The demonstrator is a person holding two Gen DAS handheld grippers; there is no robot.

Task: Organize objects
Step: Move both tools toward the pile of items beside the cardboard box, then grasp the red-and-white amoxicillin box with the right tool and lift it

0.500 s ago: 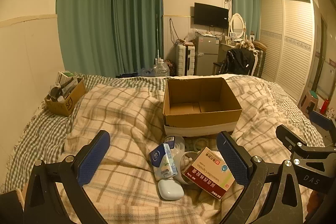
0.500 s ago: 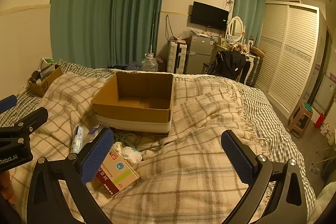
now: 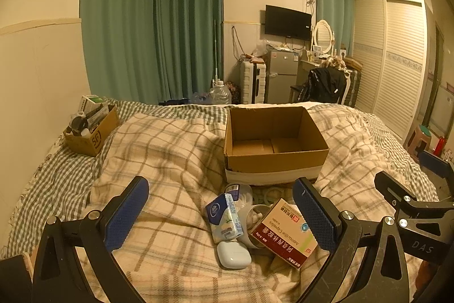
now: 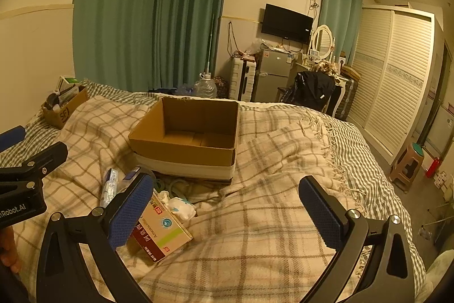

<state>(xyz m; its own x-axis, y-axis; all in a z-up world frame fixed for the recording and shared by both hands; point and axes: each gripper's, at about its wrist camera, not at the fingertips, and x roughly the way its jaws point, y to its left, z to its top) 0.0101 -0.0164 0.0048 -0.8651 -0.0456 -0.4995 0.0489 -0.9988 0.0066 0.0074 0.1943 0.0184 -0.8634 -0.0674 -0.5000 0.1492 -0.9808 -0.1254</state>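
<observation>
Cardboard box sits open on the plaid blanket.

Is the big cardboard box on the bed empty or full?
Empty. The big cardboard box stands open on the bed, and both views show only its bare bottom.

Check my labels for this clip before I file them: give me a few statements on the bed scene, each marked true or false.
1. The large cardboard box is empty. True.
2. The left gripper is shut on the medicine box. False: its jaws stand wide open, holding nothing.
3. The white earbud case lies inside the large cardboard box. False: it lies on the plaid blanket, in front of the box.
4. The right gripper is open and holds nothing. True.
5. A small cardboard box holding items sits at the bed's far left. True.
</observation>
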